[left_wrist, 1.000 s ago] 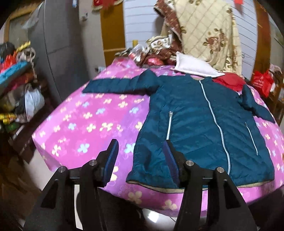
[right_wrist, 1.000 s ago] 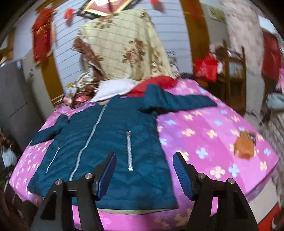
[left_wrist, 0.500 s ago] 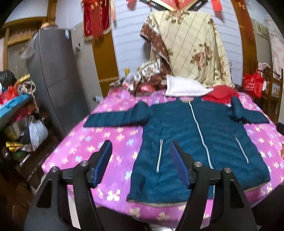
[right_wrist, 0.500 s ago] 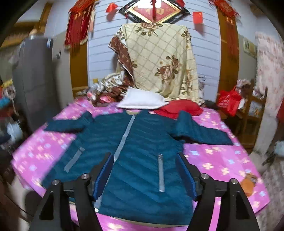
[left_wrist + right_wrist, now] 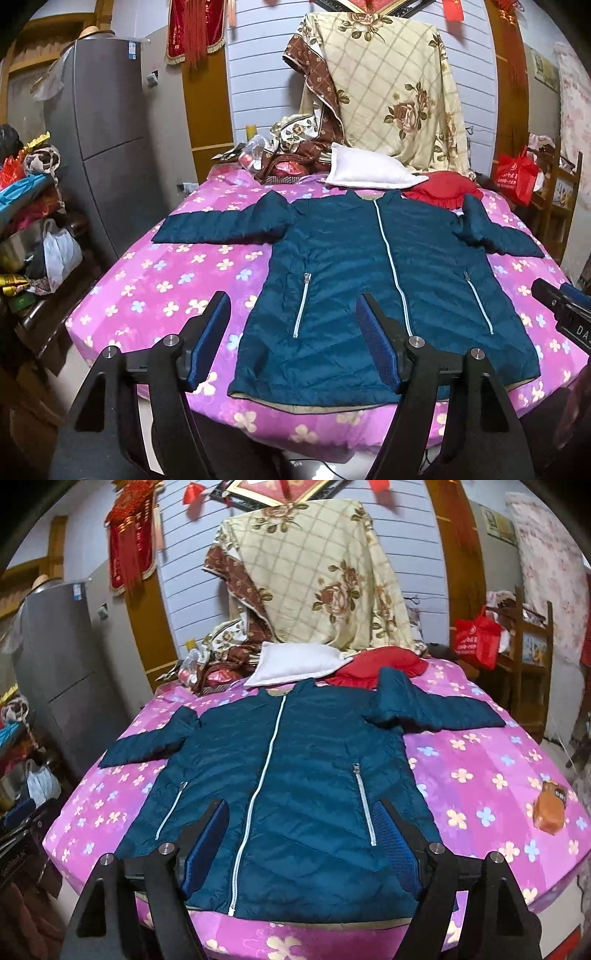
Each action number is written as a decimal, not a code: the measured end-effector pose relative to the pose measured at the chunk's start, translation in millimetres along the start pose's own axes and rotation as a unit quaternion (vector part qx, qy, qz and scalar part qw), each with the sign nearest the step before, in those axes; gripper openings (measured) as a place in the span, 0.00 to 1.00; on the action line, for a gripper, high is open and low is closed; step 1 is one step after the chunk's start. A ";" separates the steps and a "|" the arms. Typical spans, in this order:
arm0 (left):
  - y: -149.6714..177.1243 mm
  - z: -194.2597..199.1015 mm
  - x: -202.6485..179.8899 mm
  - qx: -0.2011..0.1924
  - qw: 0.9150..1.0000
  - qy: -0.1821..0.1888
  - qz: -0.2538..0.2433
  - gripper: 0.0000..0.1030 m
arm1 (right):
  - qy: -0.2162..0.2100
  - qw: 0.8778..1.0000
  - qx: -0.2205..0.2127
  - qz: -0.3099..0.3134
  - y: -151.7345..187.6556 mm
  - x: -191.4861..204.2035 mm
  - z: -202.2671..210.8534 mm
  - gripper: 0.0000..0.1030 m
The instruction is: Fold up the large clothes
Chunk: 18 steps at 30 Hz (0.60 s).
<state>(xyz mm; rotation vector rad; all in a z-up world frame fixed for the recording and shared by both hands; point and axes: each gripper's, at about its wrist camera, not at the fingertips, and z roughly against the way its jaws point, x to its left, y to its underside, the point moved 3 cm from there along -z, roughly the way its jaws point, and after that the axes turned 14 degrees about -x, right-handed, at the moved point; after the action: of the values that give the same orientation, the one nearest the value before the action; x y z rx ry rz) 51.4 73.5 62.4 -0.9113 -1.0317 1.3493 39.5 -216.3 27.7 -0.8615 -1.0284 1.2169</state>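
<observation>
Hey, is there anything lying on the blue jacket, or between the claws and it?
Nothing visible lies on the jacket or before either claw, left or right. The white pillow and red cloth touch only its collar end.

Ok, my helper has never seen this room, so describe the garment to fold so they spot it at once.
Find the bed with the pink flowered sheet. Spread flat across it lies a dark teal puffer jacket, sleeves out to both sides. Unlike the white pillow and red cushion behind its collar, it has pale zips.
</observation>
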 end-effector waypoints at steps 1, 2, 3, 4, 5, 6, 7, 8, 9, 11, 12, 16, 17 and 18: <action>-0.2 0.0 -1.1 -0.001 1.000 0.001 0.000 0.69 | 0.003 1.000 -0.003 -0.001 -0.3 -1.5 0.3 0.76; 1.6 1.4 -1.6 -0.001 1.000 0.000 0.000 0.69 | 0.007 1.000 -0.005 0.000 -0.4 -2.7 0.7 0.76; 1.6 1.5 -1.6 -0.002 1.000 -0.001 0.000 0.69 | 0.009 1.000 -0.008 0.002 -0.7 -2.6 1.9 0.76; 1.5 1.7 -2.0 -0.003 1.000 -0.003 0.000 0.69 | 0.011 1.000 -0.010 0.006 -0.2 -1.9 2.6 0.76; 1.8 1.2 -1.4 -0.004 1.000 -0.005 -0.002 0.69 | 0.012 1.000 -0.011 0.010 -0.3 -1.1 2.7 0.76; 2.3 1.4 -1.7 -0.004 1.000 -0.007 -0.003 0.69 | 0.014 1.000 -0.011 0.015 0.2 1.0 2.7 0.76; 2.3 1.0 -2.6 -0.003 1.000 -0.009 -0.004 0.69 | 0.014 1.000 -0.011 0.019 0.9 2.6 2.7 0.76; 2.2 0.5 -1.9 -0.002 1.000 -0.009 -0.004 0.69 | 0.013 1.000 -0.011 0.024 1.9 4.4 2.5 0.76; 2.3 0.6 -1.8 -0.001 1.000 -0.009 -0.003 0.69 | 0.012 0.999 -0.010 0.028 2.7 6.6 2.7 0.76; 2.2 0.4 -1.7 -0.002 1.000 -0.009 -0.003 0.69 | 0.011 0.999 -0.010 0.037 4.5 10.1 2.4 0.76; 2.1 0.4 -1.5 -0.002 1.000 -0.009 -0.004 0.69 | 0.010 0.999 -0.009 0.040 5.1 11.3 2.2 0.76; 3.2 0.5 -0.9 -0.001 1.000 -0.012 -0.001 0.69 | 0.012 0.999 -0.009 0.044 6.8 13.0 1.8 0.76; 3.8 0.0 -0.3 0.000 1.000 -0.013 -0.001 0.69 | 0.012 0.999 -0.008 0.044 7.5 12.5 1.8 0.76; 4.4 -0.8 0.1 0.001 1.000 -0.013 -0.001 0.69 | 0.012 0.999 -0.008 0.044 7.8 12.0 1.5 0.76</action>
<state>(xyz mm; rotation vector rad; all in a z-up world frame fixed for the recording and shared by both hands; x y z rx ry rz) 50.7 73.8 58.0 -0.8924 -1.0505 1.3646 36.1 -203.2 22.8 -0.9397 -0.9898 1.2703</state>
